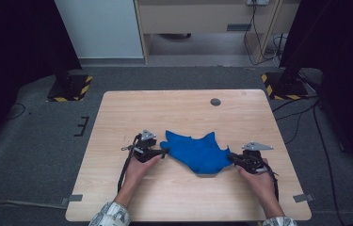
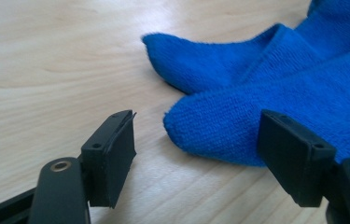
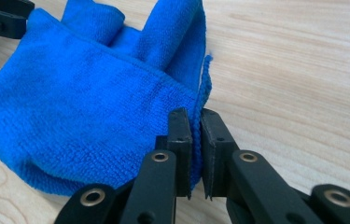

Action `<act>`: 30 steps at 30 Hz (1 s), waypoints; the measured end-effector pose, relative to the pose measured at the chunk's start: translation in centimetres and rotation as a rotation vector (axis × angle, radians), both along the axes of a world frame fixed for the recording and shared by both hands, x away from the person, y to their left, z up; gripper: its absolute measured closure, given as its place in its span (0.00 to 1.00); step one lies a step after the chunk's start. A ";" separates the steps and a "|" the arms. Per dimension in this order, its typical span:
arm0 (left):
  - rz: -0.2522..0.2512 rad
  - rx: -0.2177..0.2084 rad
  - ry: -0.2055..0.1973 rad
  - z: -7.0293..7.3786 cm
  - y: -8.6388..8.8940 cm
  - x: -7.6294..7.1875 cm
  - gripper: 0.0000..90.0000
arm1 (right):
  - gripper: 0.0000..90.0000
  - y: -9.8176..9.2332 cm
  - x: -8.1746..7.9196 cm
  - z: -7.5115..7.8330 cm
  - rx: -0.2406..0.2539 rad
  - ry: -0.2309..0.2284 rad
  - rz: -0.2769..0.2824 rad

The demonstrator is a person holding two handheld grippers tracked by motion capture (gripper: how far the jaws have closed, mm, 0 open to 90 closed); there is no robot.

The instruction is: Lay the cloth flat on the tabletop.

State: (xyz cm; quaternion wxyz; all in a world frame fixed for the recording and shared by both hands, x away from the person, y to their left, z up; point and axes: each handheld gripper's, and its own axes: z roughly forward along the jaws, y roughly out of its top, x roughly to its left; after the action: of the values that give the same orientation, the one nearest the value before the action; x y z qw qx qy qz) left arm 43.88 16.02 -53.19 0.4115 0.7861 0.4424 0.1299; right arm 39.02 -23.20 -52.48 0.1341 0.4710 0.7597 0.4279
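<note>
Cloth: the blue cloth lies crumpled mid-surface, between your two claws.
Right claw: clenched on the cloth's near edge; keep that pinch firm.
Left claw: released, a corner between its jaws; close on it before lifting.
Surface: wooden surface.
Count: one cloth, two claws.

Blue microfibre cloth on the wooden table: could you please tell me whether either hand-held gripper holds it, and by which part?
The right hand-held gripper pinches the blue microfibre cloth at its edge; the left hand-held gripper is open, holding nothing.
</note>
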 end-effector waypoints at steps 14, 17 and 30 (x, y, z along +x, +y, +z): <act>-0.070 0.026 -0.014 0.0 -1.2 -0.6 0.80 | 0.51 0.1 -0.3 0.2 -0.003 0.001 -0.007; -0.073 0.037 -0.013 0.1 -1.3 -0.9 0.88 | 0.35 -0.1 -0.2 0.3 -0.004 -0.021 -0.042; -0.069 0.064 0.009 1.0 -1.0 -4.0 0.93 | 0.66 1.4 0.8 -0.1 -0.041 -0.005 0.034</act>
State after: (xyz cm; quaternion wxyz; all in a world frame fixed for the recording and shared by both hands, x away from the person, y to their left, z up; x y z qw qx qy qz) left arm 39.87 15.06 -52.20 0.3886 0.8142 0.4124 0.1260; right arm 39.82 -21.77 -52.63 0.1383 0.4539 0.7760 0.4155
